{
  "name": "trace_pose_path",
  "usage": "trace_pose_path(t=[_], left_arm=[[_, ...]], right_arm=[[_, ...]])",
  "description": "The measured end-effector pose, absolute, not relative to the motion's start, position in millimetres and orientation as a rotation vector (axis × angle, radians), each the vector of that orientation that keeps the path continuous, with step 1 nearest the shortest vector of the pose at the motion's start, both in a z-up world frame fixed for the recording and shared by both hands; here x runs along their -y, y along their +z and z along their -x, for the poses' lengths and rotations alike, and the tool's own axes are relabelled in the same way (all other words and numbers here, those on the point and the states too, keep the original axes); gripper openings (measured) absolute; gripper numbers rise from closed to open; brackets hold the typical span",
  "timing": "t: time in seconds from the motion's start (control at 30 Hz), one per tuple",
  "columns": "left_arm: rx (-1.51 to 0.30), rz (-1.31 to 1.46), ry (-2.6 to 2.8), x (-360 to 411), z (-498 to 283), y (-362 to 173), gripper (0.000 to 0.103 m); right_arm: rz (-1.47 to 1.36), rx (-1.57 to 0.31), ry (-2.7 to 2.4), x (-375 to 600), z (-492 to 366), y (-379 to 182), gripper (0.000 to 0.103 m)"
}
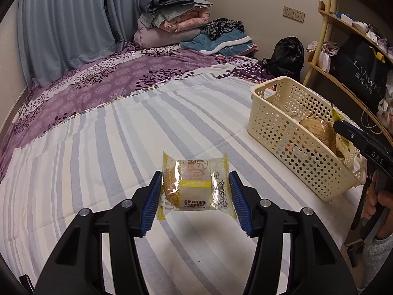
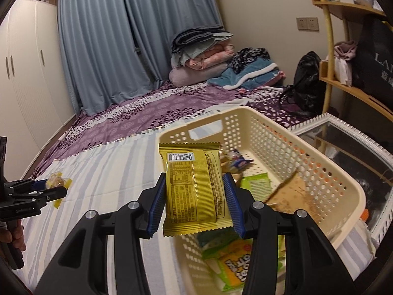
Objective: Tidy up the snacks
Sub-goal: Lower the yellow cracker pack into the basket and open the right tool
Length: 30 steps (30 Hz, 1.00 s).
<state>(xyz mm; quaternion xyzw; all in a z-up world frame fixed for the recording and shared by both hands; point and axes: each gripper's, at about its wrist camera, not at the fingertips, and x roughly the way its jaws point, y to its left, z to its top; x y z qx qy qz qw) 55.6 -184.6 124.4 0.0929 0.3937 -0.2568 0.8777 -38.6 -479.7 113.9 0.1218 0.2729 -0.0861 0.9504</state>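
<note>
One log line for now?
left gripper: holds peanut crisp pack | right gripper: holds gold packet over basket

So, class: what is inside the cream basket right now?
The cream basket holds a green packet, a green-and-yellow packet, a blue-and-white wrapper and a tan packet. The gold packet hides whatever lies beneath it.

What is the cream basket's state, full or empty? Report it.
Partly filled: the cream basket holds several snack packets, including a green one, with bare floor showing.

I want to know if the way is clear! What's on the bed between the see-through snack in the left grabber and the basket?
Nothing but striped bedsheet. In the left wrist view, the stretch between the clear snack packet and the basket is bare.
</note>
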Motion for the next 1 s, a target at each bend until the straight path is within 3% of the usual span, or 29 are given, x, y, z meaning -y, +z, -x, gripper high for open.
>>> trace_pose_path(t=[0.43,0.47,0.5,0.57,1.0], left_arm=[[-0.806,-0.238,-0.592,219,-50,132,0.056],[-0.804,-0.242,-0.596,221,-49,132,0.056],[-0.804,-0.245,-0.599,223,-49,132,0.056],[-0.804,-0.252,-0.604,227,-49,132,0.056],[-0.785,-0.300,-0.675,265,-44,141,0.056]], right_arm=[[-0.307,-0.581,-0.238,516,45,101,0.048],[-0.318,-0.582,-0.242,519,46,99,0.051],[-0.334,-0.578,-0.249,523,47,98,0.063],[-0.349,-0.558,-0.255,526,53,99,0.075],[-0.393,-0.501,-0.296,544,76,99,0.078]])
